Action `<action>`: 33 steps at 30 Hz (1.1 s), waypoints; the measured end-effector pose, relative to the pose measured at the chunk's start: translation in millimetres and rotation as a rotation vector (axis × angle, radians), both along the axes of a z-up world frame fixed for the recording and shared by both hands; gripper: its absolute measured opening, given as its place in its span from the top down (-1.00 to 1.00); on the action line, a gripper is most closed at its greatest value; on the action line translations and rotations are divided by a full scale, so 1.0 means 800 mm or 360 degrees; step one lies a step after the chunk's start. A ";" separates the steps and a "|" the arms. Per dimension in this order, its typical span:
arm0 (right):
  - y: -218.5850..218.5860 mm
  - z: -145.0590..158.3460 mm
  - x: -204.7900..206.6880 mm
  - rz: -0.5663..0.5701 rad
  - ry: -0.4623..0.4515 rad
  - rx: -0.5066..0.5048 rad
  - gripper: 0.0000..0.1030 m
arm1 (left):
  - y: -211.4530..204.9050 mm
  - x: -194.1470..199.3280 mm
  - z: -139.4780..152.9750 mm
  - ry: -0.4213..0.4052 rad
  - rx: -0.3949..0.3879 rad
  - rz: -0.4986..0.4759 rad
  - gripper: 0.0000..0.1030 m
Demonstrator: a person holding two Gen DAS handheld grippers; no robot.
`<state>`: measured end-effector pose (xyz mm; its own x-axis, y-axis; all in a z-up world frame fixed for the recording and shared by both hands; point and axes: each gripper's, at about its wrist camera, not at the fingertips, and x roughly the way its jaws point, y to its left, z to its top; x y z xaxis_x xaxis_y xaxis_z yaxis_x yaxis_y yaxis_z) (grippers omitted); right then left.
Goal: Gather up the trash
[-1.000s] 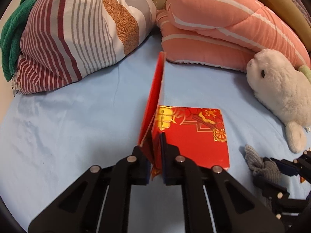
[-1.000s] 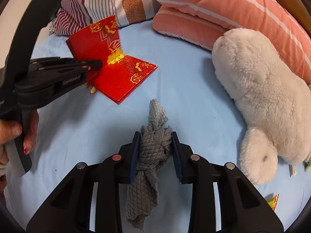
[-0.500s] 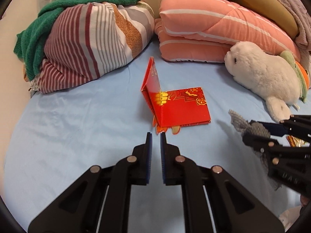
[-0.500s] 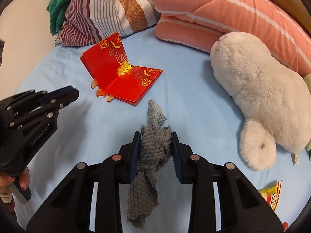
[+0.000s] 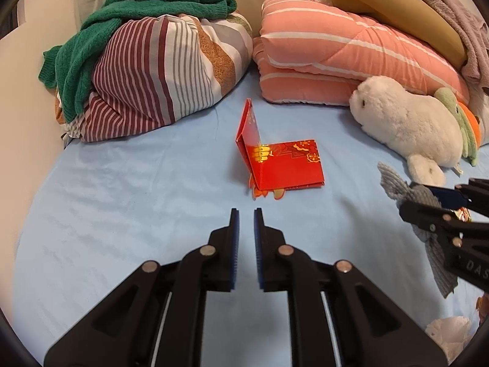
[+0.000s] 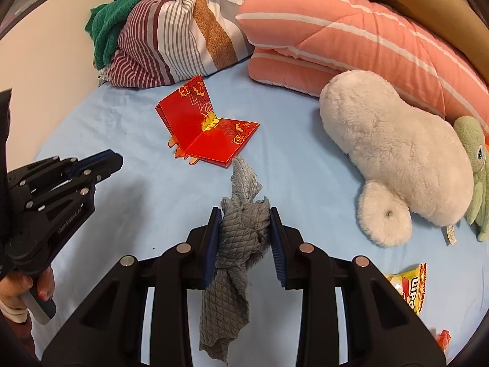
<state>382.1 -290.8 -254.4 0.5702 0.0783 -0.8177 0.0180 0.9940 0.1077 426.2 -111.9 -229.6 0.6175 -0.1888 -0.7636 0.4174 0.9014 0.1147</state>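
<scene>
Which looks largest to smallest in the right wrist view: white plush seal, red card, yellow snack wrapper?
1. white plush seal
2. red card
3. yellow snack wrapper, though partly hidden behind the right gripper's fingers, so its full size is unsure.

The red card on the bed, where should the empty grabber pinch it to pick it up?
Probably the flap that stands up. The red card sits open like a book: one half lies flat on the blue sheet, the other rises nearly upright, edge toward the left gripper. Coming straight ahead, one finger each side of that flap, looks easier than prying under the flat half.
</scene>
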 end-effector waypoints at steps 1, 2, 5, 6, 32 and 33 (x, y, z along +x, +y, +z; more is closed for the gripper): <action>-0.001 -0.001 0.001 0.0000 0.0000 0.0001 0.43 | -0.002 0.005 0.000 -0.0010 0.0008 0.0008 0.07; -0.001 -0.002 0.003 -0.0002 0.0000 0.0002 0.43 | -0.004 0.009 0.000 -0.0049 0.0022 0.0025 -0.62; -0.003 -0.005 0.011 -0.0004 -0.0001 -0.0002 0.43 | -0.010 0.020 0.001 -0.0159 0.0038 0.0039 -0.73; -0.004 -0.007 0.015 -0.0004 -0.0001 -0.0008 0.43 | -0.015 0.029 -0.001 -0.0156 0.0051 0.0042 -0.73; -0.016 -0.039 0.108 0.0065 -0.0029 -0.0133 0.43 | -0.058 0.104 -0.024 -0.0085 0.0001 -0.0028 0.96; -0.016 -0.037 0.103 0.0064 -0.0030 -0.0129 0.43 | -0.061 0.098 -0.022 -0.0096 0.0016 -0.0044 0.96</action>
